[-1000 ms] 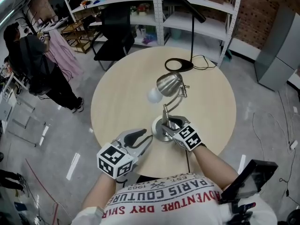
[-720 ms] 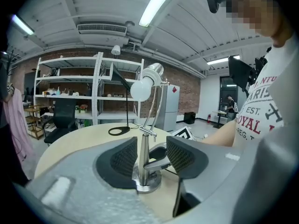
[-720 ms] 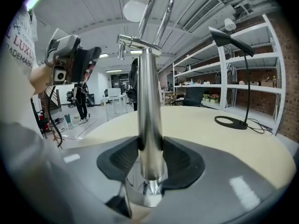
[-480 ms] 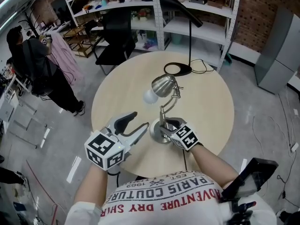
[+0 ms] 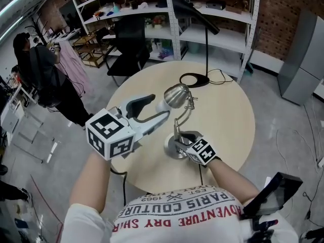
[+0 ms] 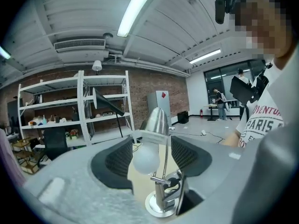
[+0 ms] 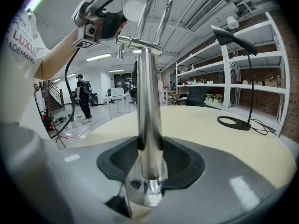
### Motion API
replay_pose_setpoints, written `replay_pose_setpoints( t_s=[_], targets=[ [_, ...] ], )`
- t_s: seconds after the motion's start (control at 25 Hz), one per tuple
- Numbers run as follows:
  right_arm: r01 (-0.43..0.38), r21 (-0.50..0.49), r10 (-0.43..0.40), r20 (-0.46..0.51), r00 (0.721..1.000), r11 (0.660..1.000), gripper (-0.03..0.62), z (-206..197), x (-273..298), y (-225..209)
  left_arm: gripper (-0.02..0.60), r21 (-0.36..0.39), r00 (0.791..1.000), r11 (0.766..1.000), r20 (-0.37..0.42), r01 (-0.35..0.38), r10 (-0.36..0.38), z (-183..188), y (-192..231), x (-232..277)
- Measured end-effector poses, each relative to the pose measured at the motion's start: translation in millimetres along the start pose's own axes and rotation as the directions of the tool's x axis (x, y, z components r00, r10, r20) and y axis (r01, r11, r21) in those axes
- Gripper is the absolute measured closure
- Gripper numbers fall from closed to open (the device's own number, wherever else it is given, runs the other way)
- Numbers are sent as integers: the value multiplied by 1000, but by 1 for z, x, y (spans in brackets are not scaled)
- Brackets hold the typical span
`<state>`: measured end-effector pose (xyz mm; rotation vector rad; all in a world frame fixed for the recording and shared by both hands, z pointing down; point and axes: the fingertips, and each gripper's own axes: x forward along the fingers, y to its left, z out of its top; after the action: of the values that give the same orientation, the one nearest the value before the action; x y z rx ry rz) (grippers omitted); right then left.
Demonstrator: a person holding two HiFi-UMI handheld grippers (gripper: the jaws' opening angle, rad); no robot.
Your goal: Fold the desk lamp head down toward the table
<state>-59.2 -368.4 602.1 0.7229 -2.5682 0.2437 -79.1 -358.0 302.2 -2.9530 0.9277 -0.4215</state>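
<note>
A chrome desk lamp stands on the round wooden table (image 5: 228,120), its round base (image 5: 174,148) near the front edge. Its curved arm carries the metal head (image 5: 177,94) with a white bulb (image 6: 146,158). My right gripper (image 5: 183,138) is shut on the lamp's upright post (image 7: 149,139), just above the base, pads pressed on both sides. Raised at the left of the lamp head, my left gripper (image 5: 159,107) has its jaws opening wide. Nothing is pressed between them; the bulb sits just ahead of the fingertips, as the left gripper view (image 6: 152,155) shows.
A black lamp with a ring base (image 5: 196,80) and cord stands on the table's far side. Behind are white shelves (image 5: 212,24) and a black chair (image 5: 126,39). A person (image 5: 45,70) stands on the floor at far left.
My left gripper has risen from the table's near edge up to the level of the lamp head, and its jaws have spread wider. The right gripper has kept its hold on the post.
</note>
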Motion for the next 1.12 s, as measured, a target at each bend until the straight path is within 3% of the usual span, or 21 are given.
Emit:
replay_pose_setpoints(
  t_s=[0.32,0.76,1.12],
  targets=[
    [0,10,0,23,1000,1000,434,1,1,1,313,76,996,996,-70,55,-50,12,-2,21],
    [-1,13,1,26,1000,1000,434,2,0,6,316,53,980,982,-99,181,-176,16,-10,31],
    [5,19,-5,19,1000,1000,434,1,-2,4,319,60,973,977,-121,203,-195,14,-11,35]
  ],
)
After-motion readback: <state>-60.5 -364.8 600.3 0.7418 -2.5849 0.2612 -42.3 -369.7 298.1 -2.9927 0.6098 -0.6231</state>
